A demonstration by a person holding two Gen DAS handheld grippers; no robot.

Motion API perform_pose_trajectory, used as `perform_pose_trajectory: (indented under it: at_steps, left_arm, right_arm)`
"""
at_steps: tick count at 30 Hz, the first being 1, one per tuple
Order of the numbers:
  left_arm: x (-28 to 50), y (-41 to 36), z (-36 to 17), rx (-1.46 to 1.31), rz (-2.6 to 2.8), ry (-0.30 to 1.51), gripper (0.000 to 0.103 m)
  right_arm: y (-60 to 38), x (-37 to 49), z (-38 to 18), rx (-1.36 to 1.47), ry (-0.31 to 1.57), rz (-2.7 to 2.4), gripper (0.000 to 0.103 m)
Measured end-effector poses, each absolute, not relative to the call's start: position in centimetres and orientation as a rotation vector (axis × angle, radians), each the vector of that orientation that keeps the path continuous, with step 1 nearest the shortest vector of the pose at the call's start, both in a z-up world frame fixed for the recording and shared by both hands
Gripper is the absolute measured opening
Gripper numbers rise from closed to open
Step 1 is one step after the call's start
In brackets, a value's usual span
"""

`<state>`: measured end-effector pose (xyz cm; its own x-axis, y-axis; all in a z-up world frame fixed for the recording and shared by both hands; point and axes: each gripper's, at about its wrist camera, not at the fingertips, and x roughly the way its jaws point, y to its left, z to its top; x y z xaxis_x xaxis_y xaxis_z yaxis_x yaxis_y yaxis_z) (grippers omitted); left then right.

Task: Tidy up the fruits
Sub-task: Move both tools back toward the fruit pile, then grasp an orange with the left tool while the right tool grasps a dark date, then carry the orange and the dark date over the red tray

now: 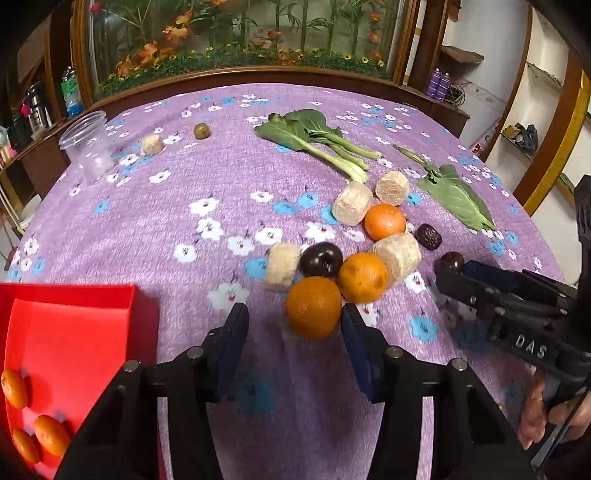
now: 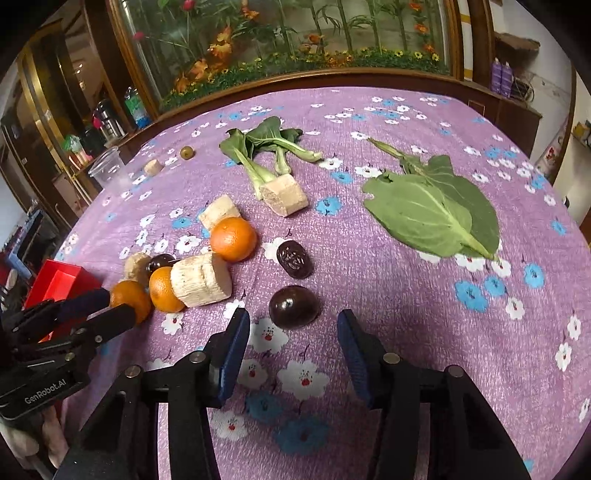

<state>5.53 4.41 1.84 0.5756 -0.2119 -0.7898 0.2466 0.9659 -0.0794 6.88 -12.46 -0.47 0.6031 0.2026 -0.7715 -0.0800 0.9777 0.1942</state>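
Both claws stand open over the purple tablecloth [image 1: 147, 229]. The left gripper [image 1: 295, 325] has the nearest orange [image 1: 314, 308] between its fingertips, while the right gripper [image 2: 293, 332] hovers just short of a dark plum [image 2: 293, 306]. Three oranges lie in the red bin [image 1: 74, 332].

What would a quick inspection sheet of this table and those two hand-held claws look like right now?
Surface: round table under a purple flowered cloth.
Job's things: three oranges on the cloth, nearest orange just ahead of the left gripper; three more in the red bin; dark plum ahead of the right gripper.
Clutter: beige cut chunks, bok choy, loose leaf, plastic cup.
Grippers: both open, holding nothing.
Cables: nothing seen.
Surroundings: glass plant display, bottles, shelves.
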Motion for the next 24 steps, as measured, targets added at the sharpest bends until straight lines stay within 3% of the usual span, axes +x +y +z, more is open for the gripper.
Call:
perform_pose_trajectory:
  at_steps: [2,4,6,7,24]
  left_arm:
    - [5.7,4.1,1.7,0.051,-0.264,0.911,0.051]
    - [5.9,3.9,1.4,0.051,-0.266,0.917,0.049]
    - [6.0,3.7,0.9,0.050,-0.282,0.931,0.033]
    - [6.0,3.5,0.9,0.046,-0.293,0.934,0.029]
    - [1.3,7.5,5.4,-0.086,-0.257,0.841,0.028]
  right_arm:
    - [-12.2,7.1,-0.5,0.133,0.907,0.165,0.051]
    - [-11.9,7.1,-0.5,0.119,0.905,0.159,0.041]
    - [-11.6,7.2,-0.5,0.104,0.899,0.155,0.033]
    - [-11.6,7.2,-0.6,0.099,0.897,0.150,0.028]
    - [-10.2,3.5,2.4,0.136,0.851,0.208,0.027]
